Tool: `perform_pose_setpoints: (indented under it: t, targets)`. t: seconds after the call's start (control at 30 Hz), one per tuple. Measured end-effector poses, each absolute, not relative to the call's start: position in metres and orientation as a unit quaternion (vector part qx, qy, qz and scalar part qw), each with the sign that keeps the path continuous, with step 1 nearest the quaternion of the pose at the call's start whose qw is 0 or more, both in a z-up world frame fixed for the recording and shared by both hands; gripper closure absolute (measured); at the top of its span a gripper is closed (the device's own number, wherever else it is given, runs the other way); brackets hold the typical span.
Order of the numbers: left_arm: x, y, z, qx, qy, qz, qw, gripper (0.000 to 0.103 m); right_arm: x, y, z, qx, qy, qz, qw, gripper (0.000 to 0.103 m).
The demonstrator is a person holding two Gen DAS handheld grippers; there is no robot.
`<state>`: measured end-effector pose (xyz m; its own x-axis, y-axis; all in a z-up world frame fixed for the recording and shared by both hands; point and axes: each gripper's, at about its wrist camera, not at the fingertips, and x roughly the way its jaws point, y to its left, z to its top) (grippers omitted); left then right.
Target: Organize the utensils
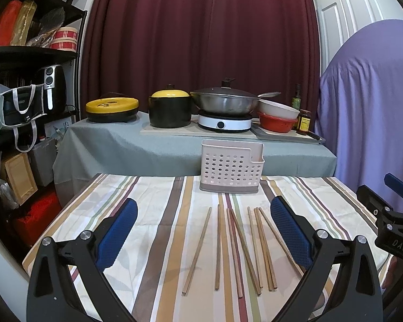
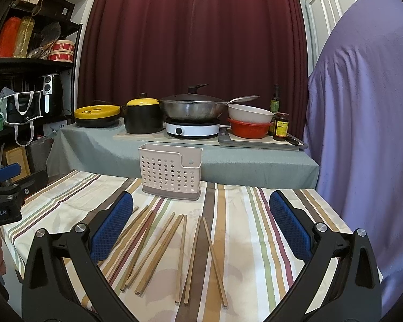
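Blue fingers (image 1: 118, 230) of the left gripper (image 1: 204, 230) and right gripper (image 2: 198, 225) are spread wide, nothing held. Chopsticks (image 1: 236, 249) are scattered loose on the striped tablecloth (image 1: 153, 214) underneath. Further back, a perforated holder (image 1: 231, 165) is stood at the far edge; its inside can't be seen. Pots (image 1: 170, 108) and a wok (image 1: 224, 102) are lined up before a maroon curtain (image 1: 201, 32).

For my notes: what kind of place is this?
Probably a home kitchen or dining corner: a lidded wok on an induction cooker, an air fryer on a shelf, chopsticks on a striped tablecloth.
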<state>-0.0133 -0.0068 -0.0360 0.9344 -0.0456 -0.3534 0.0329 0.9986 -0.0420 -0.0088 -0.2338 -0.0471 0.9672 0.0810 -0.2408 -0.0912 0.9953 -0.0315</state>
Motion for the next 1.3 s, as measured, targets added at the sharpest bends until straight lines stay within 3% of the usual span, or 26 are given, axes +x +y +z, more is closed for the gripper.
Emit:
perform_pose_setpoints:
  t: [1.3]
  targets:
    - [-0.0184,-0.0043,-0.035,-0.019,0.175,-0.015,0.984,0.007,-0.0118,-0.2327,-0.0516,-0.021,0.115,0.043,0.992,0.004]
